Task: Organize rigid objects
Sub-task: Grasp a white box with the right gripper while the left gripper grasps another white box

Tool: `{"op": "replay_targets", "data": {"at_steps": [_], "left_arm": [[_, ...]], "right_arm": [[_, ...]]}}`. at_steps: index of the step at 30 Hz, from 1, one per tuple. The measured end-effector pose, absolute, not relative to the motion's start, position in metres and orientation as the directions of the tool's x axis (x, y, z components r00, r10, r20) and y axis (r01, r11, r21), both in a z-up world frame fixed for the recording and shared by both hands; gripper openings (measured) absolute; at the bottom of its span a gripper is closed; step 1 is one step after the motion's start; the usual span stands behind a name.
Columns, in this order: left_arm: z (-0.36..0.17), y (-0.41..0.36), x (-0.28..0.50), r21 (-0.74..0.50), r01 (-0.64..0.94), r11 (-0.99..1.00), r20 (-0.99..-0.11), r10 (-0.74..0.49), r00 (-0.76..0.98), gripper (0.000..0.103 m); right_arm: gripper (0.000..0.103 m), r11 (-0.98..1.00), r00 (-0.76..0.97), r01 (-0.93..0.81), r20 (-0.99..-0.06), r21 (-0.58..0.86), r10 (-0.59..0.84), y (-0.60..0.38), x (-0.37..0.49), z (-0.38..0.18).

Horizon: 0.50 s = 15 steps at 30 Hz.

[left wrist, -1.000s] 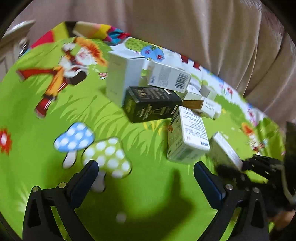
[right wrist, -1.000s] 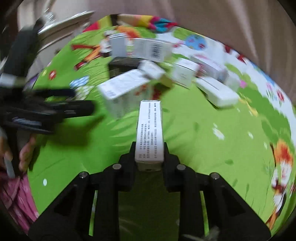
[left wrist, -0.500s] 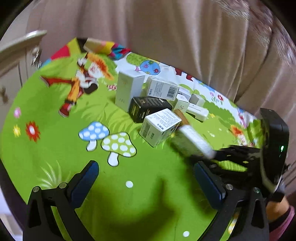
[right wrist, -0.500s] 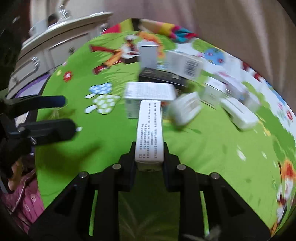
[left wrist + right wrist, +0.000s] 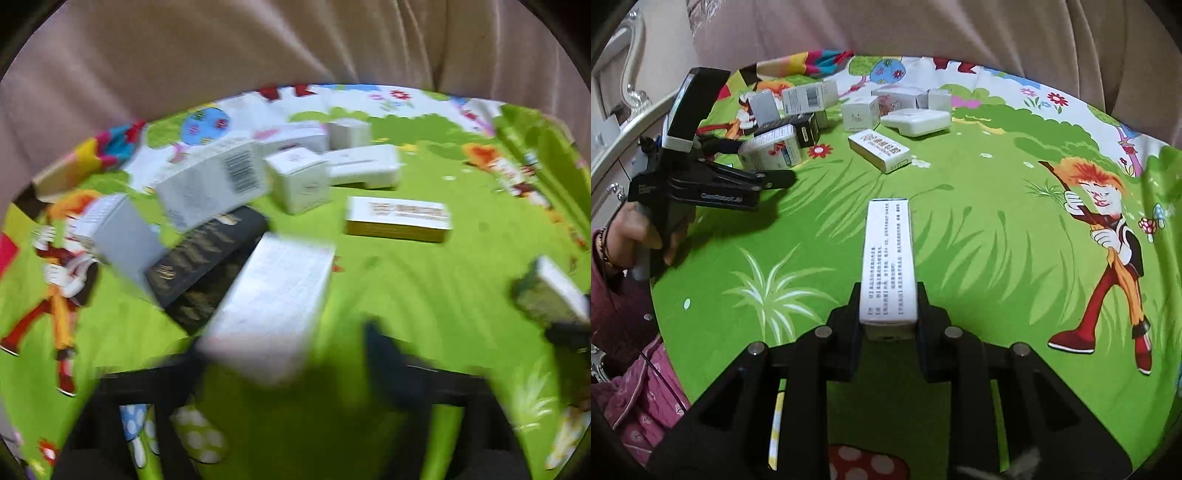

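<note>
The right gripper (image 5: 888, 314) has its fingers clamped on a narrow white carton (image 5: 889, 258), held above the green cartoon-print cloth (image 5: 960, 221). The left gripper (image 5: 768, 181) is closing beside a white printed box (image 5: 273, 295) near the heap; contact is too blurred to tell. These look like light, stiff cartons that would dent easily, best pinched across their flat sides.
</note>
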<state>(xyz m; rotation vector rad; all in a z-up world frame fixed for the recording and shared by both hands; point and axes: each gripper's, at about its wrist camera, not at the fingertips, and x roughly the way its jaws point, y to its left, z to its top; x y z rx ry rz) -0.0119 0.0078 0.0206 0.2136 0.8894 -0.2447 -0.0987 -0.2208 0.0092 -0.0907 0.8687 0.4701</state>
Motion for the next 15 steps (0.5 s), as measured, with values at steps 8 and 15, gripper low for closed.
{"op": "replay_targets", "data": {"at_steps": [8, 15], "left_arm": [[0.018, -0.006, -0.063, -0.027, 0.238, 0.971, -0.772, -0.171, 0.613, 0.045], [0.017, -0.017, -0.041, 0.074, 0.25, 0.965, -0.786, -0.098, 0.61, 0.085]], "right_arm": [[0.031, 0.897, 0.557, -0.417, -0.739, 0.146, 0.379, -0.22, -0.094, 0.006], [0.056, 0.908, 0.543, -0.419, -0.798, 0.01, 0.26, -0.195, -0.077, 0.007]]}}
